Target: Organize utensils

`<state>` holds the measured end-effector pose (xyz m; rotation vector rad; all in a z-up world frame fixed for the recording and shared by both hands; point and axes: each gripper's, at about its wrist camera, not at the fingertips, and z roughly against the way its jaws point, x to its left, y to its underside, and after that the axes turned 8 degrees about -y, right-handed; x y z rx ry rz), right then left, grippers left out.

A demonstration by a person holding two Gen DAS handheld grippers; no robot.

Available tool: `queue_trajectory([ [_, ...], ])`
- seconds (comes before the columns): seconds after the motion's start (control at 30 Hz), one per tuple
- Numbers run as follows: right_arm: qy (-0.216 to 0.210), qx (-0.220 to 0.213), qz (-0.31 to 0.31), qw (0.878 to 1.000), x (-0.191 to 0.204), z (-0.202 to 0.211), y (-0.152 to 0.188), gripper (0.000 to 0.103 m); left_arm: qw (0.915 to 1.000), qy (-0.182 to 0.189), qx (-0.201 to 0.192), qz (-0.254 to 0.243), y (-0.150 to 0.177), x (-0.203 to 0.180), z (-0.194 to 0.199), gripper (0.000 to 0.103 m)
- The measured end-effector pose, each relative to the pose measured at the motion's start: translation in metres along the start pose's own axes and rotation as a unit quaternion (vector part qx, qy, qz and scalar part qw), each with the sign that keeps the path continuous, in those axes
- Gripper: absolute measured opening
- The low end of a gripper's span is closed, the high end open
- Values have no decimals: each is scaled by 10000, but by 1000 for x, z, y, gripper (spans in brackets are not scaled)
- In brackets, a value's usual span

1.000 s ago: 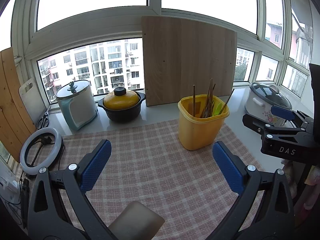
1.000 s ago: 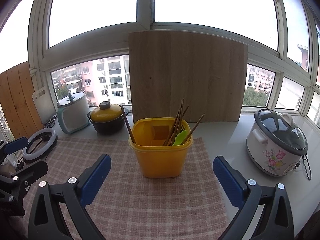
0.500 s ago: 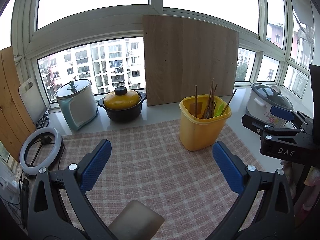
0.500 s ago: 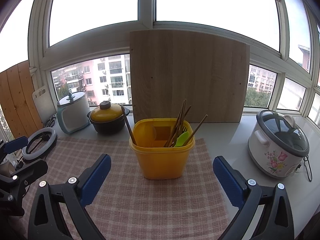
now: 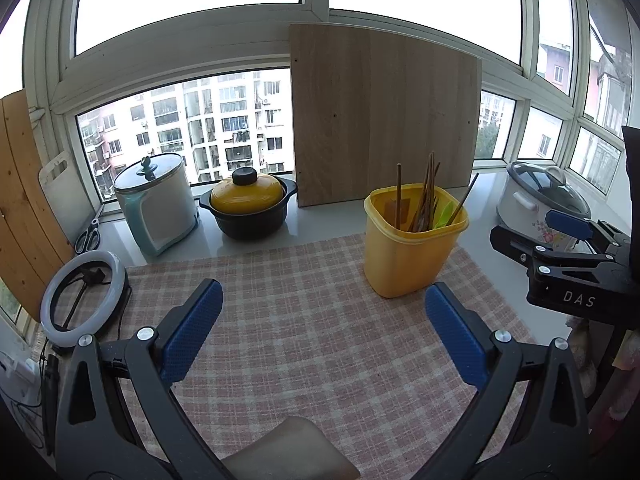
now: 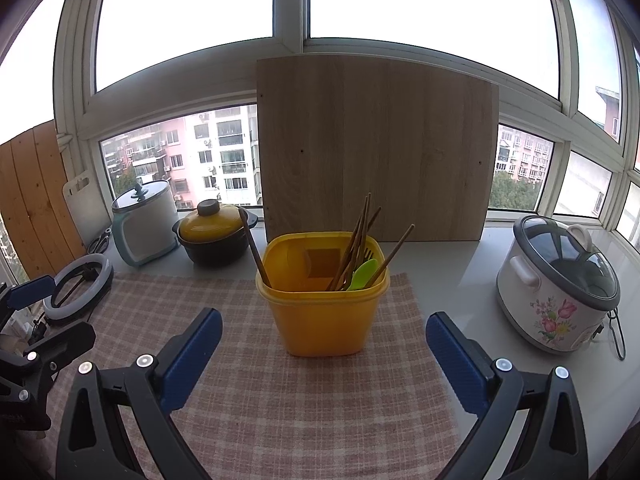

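Note:
A yellow plastic bin point(image 6: 324, 312) stands on the checked cloth point(image 6: 280, 400); it also shows in the left wrist view point(image 5: 408, 256). Several wooden chopsticks point(image 6: 356, 240) and a green spoon point(image 6: 362, 274) stand in it, with one chopstick point(image 6: 254, 248) leaning at its left side. My left gripper point(image 5: 320, 328) is open and empty, above the cloth, left of and short of the bin. My right gripper point(image 6: 324, 352) is open and empty, directly in front of the bin. Each gripper shows at the edge of the other's view.
A wooden board point(image 6: 376, 152) leans on the window behind the bin. A flowered rice cooker point(image 6: 560, 284) stands at the right. A yellow-lidded black pot point(image 6: 214, 236), a white and teal cooker point(image 6: 144, 224), scissors point(image 5: 90, 236) and a ring light point(image 5: 84, 300) are at the left.
Both views have drifted slightly, so the bin sits a little further right and higher in each. Both grippers stay open and empty.

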<state>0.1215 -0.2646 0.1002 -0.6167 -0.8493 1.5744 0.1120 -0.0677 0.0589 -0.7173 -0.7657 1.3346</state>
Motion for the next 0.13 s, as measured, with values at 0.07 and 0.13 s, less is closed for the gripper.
queue_trajectory([
  [0.07, -3, -1, -3, 10000, 0, 0, 0, 103, 10000, -14, 1, 19, 0, 0, 0, 103],
  [0.13, -3, -1, 0, 10000, 0, 0, 0, 103, 10000, -25, 27, 38, 1, 1, -2, 103],
])
